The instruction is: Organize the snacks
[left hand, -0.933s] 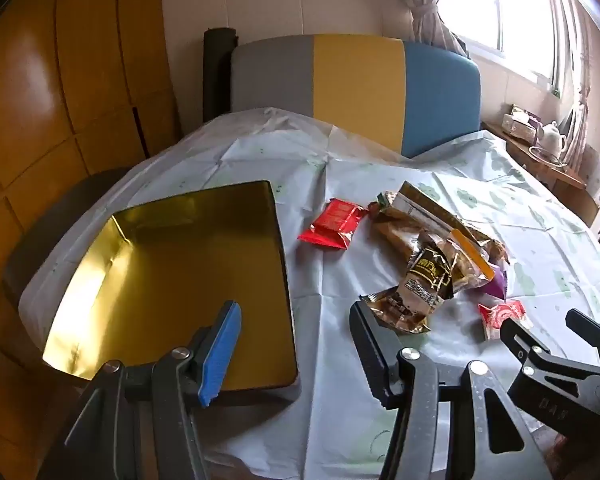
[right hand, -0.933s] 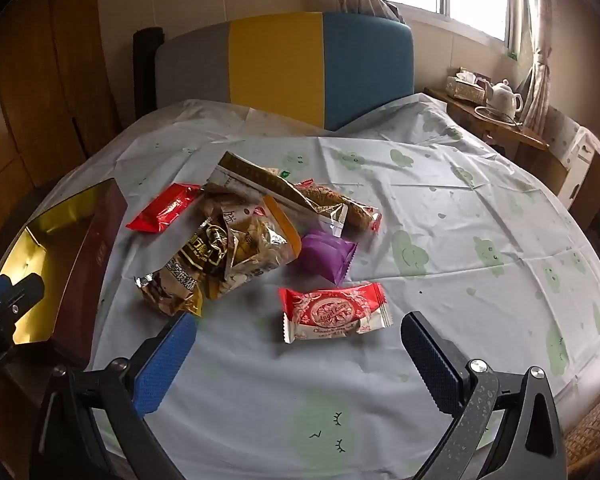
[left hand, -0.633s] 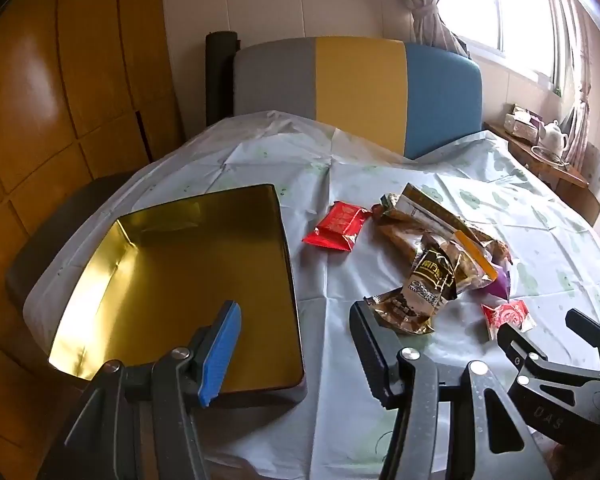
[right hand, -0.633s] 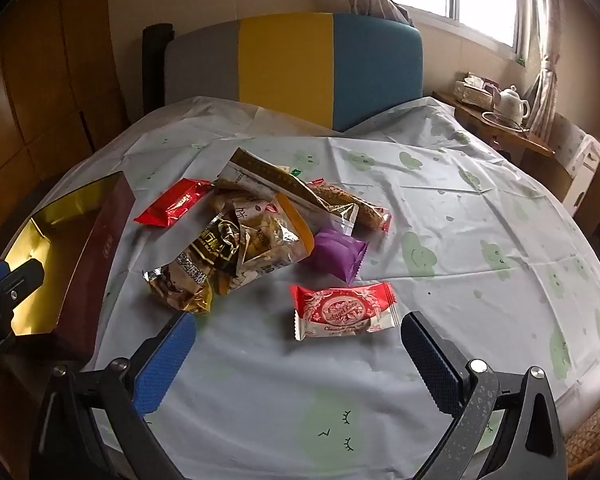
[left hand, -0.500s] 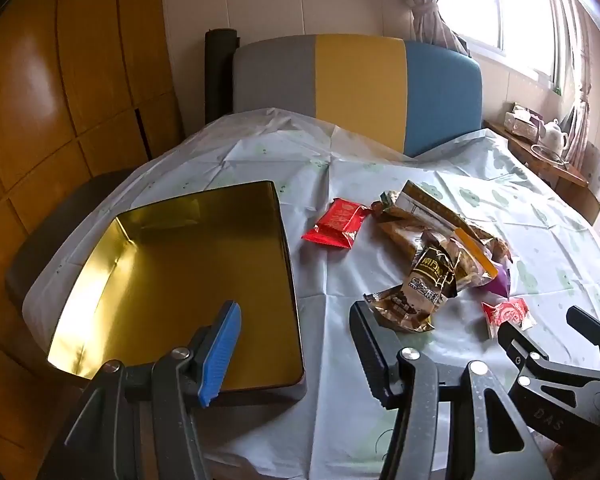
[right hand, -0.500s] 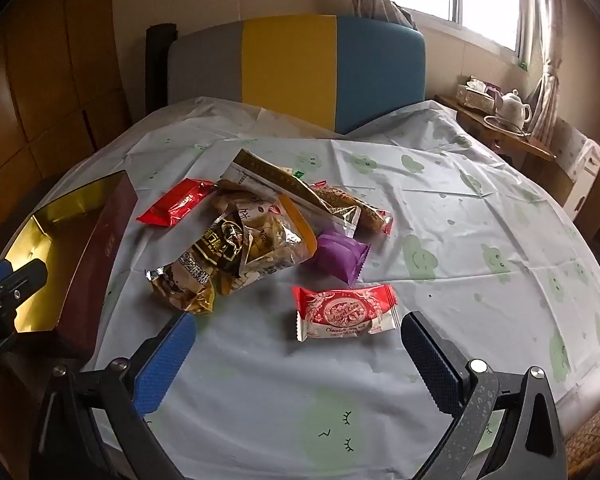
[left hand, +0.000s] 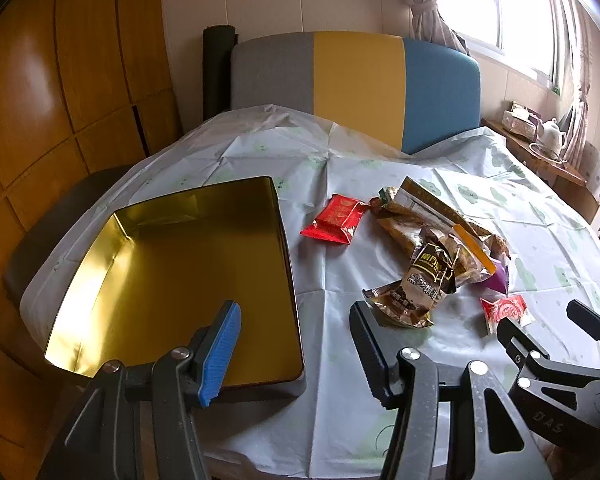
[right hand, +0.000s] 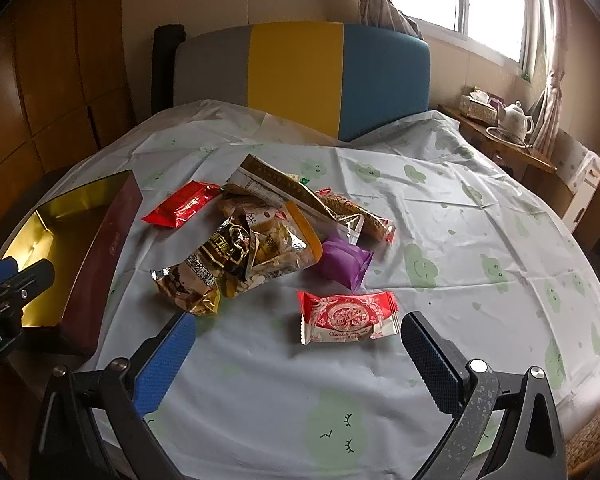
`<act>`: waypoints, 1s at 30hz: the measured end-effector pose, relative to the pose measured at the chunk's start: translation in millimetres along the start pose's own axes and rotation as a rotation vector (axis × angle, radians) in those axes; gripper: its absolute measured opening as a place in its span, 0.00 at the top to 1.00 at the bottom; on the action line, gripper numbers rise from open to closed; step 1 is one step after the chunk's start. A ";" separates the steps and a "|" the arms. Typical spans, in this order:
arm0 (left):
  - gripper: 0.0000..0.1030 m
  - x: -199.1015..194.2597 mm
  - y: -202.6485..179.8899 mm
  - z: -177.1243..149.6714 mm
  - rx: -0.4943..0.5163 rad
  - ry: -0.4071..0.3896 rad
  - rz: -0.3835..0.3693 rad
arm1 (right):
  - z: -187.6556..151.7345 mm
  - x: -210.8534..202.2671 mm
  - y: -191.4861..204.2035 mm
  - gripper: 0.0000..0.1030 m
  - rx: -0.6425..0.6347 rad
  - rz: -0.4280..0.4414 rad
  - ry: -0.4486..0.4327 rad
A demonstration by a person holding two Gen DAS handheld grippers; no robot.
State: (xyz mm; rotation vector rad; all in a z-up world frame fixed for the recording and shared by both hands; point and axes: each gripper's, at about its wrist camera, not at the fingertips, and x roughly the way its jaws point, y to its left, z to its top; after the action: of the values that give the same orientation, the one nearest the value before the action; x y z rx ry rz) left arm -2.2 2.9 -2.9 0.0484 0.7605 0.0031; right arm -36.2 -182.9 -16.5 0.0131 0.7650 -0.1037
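Wood-panelled walls and a grey, yellow and blue chair [left hand: 356, 72] frame the left wrist view, in which a table under a pale cloth with green cloud prints [left hand: 380, 420] carries the whole job; the gold-lined tin [left hand: 172, 280] lies open at the left and holds nothing, so no snack has yet been put away; the left gripper [left hand: 296, 350] hangs over the tin's near right edge and the cloth beside it, its jaws spread and grasping nothing; the right gripper [left hand: 556, 344] shows at the lower right, also apart and unloaded.

Right wrist view: the same cloth fills the frame, with a side shelf and a white teapot [right hand: 518, 118] by the window; every snack lies loose outside the tin [right hand: 100, 248] (seen here by its dark red outer wall); a red packet [right hand: 182, 204] lies nearest it, a pile of brown and gold bags [right hand: 236, 252] sits in the middle, a purple packet [right hand: 346, 260] touches that pile's right side, and a red-and-white wafer packet [right hand: 346, 316] lies alone, just ahead of the right gripper [right hand: 296, 356], whose pads stand wide and empty; judged from this, the sorting is at its start, and each packet remains to be moved into the tin.
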 end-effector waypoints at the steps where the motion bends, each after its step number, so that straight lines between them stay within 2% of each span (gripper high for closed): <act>1: 0.44 0.6 0.8 -0.6 0.000 0.001 -0.001 | -0.2 0.0 -0.1 0.00 -0.001 0.000 -0.001; 30: 0.44 1.1 0.1 -2.2 0.010 0.019 -0.011 | -2.3 -2.0 -5.8 0.00 0.011 -0.001 -0.008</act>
State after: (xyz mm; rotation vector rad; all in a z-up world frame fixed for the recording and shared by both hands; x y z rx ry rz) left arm -3.0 3.1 -5.2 0.0544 0.7797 -0.0105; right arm -39.8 -188.3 -16.6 0.0223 0.7568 -0.1088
